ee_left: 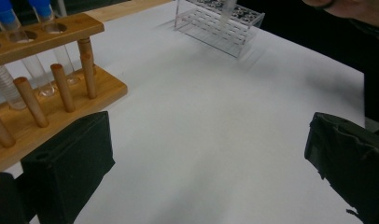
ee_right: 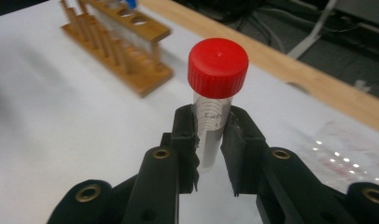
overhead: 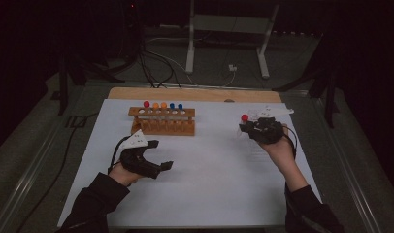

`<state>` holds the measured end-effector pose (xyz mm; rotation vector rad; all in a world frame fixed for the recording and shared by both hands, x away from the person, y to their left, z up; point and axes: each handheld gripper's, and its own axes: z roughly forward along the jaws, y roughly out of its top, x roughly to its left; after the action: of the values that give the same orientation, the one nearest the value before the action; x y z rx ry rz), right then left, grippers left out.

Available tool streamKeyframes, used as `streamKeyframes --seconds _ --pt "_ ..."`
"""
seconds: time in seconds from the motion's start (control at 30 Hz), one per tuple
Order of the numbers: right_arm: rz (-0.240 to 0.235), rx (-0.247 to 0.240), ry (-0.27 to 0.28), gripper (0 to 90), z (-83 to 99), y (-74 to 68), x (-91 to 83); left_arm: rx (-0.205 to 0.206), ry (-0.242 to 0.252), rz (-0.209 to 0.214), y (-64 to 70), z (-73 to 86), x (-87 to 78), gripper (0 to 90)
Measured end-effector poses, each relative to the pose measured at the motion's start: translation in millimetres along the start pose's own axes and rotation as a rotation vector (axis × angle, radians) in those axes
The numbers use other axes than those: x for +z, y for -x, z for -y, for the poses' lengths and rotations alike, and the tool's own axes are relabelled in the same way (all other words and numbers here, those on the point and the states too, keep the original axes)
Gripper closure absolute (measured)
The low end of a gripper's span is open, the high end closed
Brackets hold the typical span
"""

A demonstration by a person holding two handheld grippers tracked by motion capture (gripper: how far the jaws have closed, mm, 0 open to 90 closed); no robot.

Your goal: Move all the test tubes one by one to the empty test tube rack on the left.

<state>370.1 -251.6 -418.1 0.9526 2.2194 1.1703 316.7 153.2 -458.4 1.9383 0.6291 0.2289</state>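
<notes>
Over the right side of the white table sheet [overhead: 205, 184], the right gripper [ee_right: 209, 140] stood clenched on a clear plastic test tube with a red screw cap [ee_right: 215, 93], the tube upright between the two black jaws and held just below its cap. From the high view that red cap [overhead: 244, 117] sat well apart from the wooden test-tube rack [overhead: 162, 122], which stood near the far edge of the sheet and carried a row of tubes capped red, orange and blue. A clear acrylic rack [ee_left: 220, 24] stood at the right part of the sheet, close to the hand holding the tube. The left gripper [overhead: 154, 165] rested low on the sheet in front of the wooden rack, its jaws spread wide and grasping nothing.

The step in hand looked like a transfer: one tube carried between the two racks, probably toward the clear one. I judged the next move would call for keeping the tube vertical, lining its rounded bottom over a free hole, lowering it straight, and only then releasing. The clear rack's holes were hard to see, so aim would matter.
</notes>
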Motion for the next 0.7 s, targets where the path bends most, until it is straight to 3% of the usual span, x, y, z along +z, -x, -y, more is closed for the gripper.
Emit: streamKeyframes --seconds 0.27,0.5,0.7 --pt "-0.063 -0.029 0.001 74.8 11.4 -33.6 3.7 0.031 -0.007 0.032 6.8 -18.8 19.8 2.1" --pt "-0.099 -0.029 -0.025 74.7 20.5 -51.5 8.7 0.075 -0.022 0.054 20.4 -38.1 42.7 3.3" --pt "-0.125 -0.044 -0.023 74.7 22.4 -63.2 10.1 0.098 -0.005 0.083 31.7 -57.1 59.4 5.2"
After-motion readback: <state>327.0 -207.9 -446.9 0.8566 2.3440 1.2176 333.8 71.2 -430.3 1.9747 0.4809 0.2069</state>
